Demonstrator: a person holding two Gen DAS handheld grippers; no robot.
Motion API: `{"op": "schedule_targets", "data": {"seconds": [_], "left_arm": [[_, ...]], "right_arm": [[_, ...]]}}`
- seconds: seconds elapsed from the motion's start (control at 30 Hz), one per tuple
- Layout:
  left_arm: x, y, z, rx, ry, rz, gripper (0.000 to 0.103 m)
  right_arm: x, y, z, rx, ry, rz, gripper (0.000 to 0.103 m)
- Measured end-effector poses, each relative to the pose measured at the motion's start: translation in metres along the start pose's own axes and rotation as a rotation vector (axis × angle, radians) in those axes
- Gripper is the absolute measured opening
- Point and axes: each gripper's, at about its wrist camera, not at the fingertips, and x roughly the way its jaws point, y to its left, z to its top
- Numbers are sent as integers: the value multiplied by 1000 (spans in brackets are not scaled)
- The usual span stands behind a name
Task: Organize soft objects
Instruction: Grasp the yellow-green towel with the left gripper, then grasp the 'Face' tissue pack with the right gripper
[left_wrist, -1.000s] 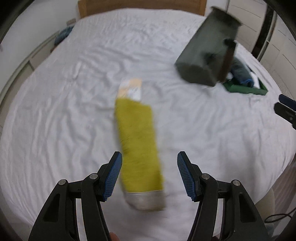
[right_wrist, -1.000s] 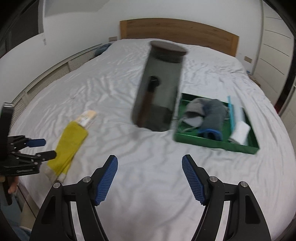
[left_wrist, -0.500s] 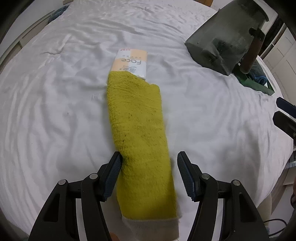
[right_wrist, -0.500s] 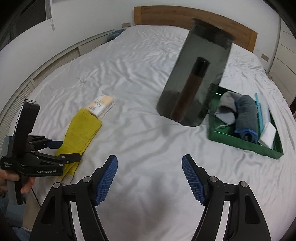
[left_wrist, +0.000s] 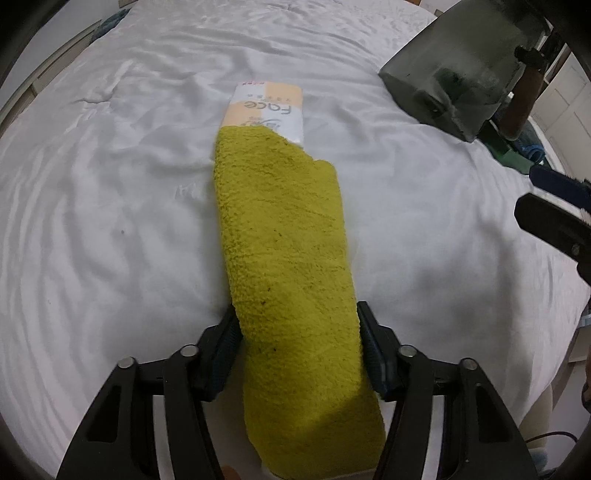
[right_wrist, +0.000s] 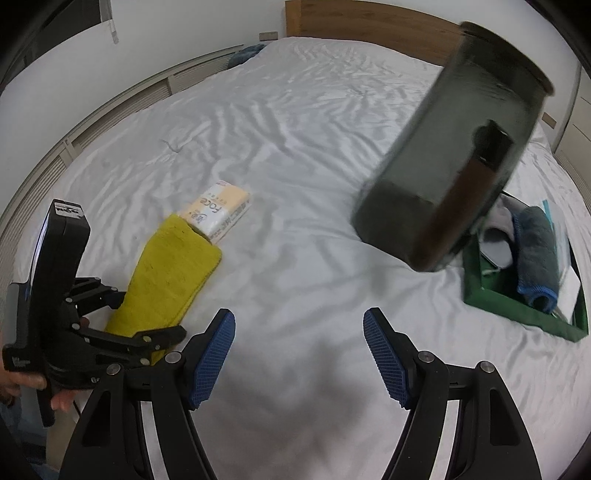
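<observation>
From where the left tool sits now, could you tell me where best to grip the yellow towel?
Grip the yellow towel across its narrow width near the near end, coming along its length from the bed edge; the left tool already straddles both long edges there.

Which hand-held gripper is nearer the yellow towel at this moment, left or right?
Left. The left hand-held gripper has its fingers on either side of the yellow towel, at its near end. The right hand-held gripper is open over bare sheet, off to the towel's side.

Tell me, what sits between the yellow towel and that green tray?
In the right wrist view, bare white sheet, then a dark jar between the yellow towel and green tray.
</observation>
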Motion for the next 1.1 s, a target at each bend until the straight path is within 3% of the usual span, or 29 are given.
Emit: {"op": "schedule_targets", "data": {"seconds": [0.27, 0.57, 0.83, 1.1], "left_arm": [[2, 12, 0, 4, -7, -6, 43], [1, 42, -1, 2, -13, 14, 42], [-10, 82, -12, -21, -25, 20, 42], [-18, 110, -24, -16, -35, -9, 42]], "right_arm": [[25, 13, 18, -6, 9, 19, 73], [64, 37, 51, 37, 8, 62, 73], [111, 57, 73, 155, 39, 111, 73], [151, 69, 88, 248, 79, 67, 78]]}}
